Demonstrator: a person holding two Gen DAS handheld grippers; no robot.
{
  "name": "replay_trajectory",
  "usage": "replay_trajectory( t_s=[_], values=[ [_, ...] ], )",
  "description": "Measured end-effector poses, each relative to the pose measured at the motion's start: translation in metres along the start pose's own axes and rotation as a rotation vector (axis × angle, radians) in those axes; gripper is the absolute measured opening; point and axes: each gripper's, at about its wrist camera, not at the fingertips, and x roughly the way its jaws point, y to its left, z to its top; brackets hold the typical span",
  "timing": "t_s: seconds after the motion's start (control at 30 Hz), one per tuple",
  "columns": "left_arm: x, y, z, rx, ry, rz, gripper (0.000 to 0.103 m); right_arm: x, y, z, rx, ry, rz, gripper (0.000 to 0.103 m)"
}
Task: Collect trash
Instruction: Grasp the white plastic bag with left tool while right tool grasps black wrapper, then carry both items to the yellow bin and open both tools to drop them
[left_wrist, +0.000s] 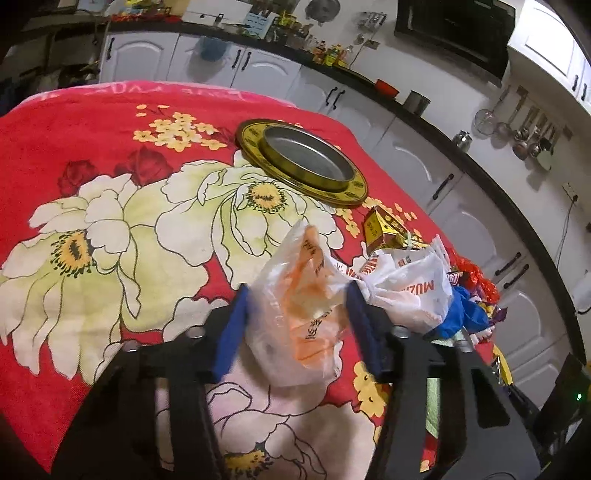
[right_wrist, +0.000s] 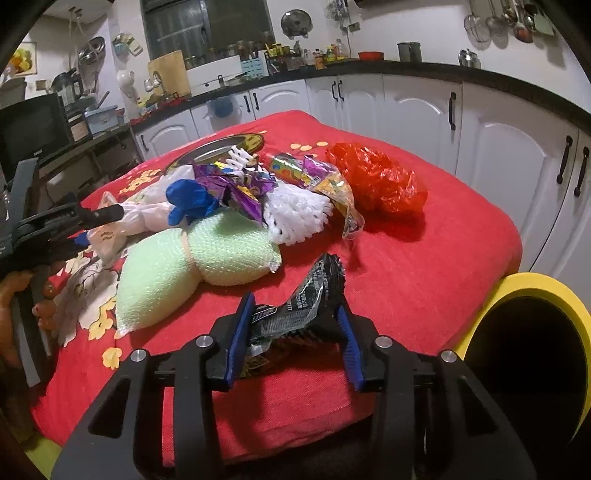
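Observation:
A clear plastic bag with orange print (left_wrist: 306, 314) fills the gap between the blue pads of my left gripper (left_wrist: 297, 295), which is shut on it above the red floral cloth (left_wrist: 110, 147). My right gripper (right_wrist: 295, 304) is shut on a crumpled black wrapper (right_wrist: 317, 284), whose top sticks up past the fingertips. In the right wrist view the left gripper (right_wrist: 96, 227) shows at the left edge, at the pile's near side. The pile holds a white printed bag (left_wrist: 410, 291), green bubble wrap (right_wrist: 192, 266), white foam netting (right_wrist: 299, 214), purple wrappers (right_wrist: 240, 192) and a red plastic bag (right_wrist: 376, 184).
A yellow-rimmed bin (right_wrist: 535, 291) with a dark inside stands off the table's near right corner. A round gold-rimmed tin lid (left_wrist: 303, 162) lies on the cloth behind the pile, a small yellow carton (left_wrist: 384, 229) beside it. White cabinets and a black counter run behind.

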Motion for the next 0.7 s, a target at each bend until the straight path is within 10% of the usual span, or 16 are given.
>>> replay_trajectory(
  t_s=[0.7],
  values=[
    [-0.088, -0.003, 0.022, 0.035, -0.246, 0.046, 0.022, -0.047, 0.030, 0.019, -0.100, -0.135, 0.005, 0.037]
  ],
)
